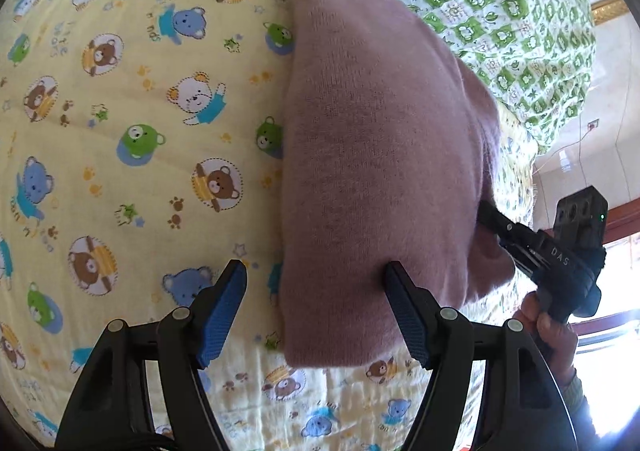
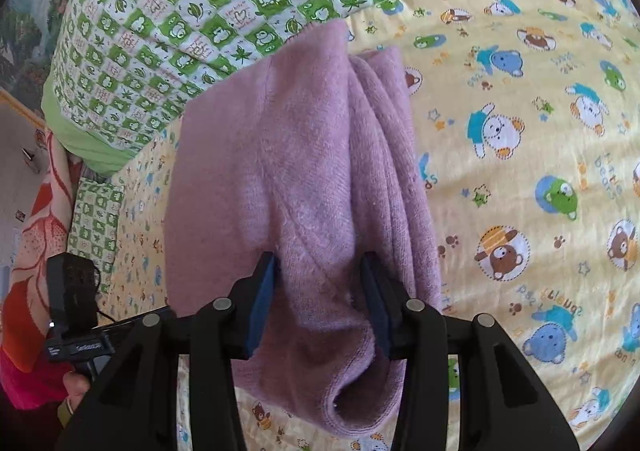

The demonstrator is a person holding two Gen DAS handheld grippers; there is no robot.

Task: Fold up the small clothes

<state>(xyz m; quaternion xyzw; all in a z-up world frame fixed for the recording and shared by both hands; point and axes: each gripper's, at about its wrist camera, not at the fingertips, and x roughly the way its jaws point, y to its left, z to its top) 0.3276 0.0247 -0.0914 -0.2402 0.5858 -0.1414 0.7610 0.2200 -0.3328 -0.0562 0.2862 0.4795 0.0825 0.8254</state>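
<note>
A pink knitted garment (image 1: pixel 372 155) lies folded lengthwise on a yellow bear-print sheet (image 1: pixel 132 111). My left gripper (image 1: pixel 316 279) is open; its right finger rests on the garment's near end and its left finger is over the sheet. In the right wrist view the garment (image 2: pixel 288 171) lies bunched in thick folds, and my right gripper (image 2: pixel 318 275) is partly closed around a fold at its near end. The right gripper also shows in the left wrist view (image 1: pixel 486 213), its tip tucked into the garment's right edge.
A green-and-white patterned quilt (image 2: pixel 224 7) lies bunched along the far side of the garment, also seen in the left wrist view (image 1: pixel 500 11). The bed's edge and a red-orange patterned blanket (image 2: pixel 36 235) are at the left in the right wrist view.
</note>
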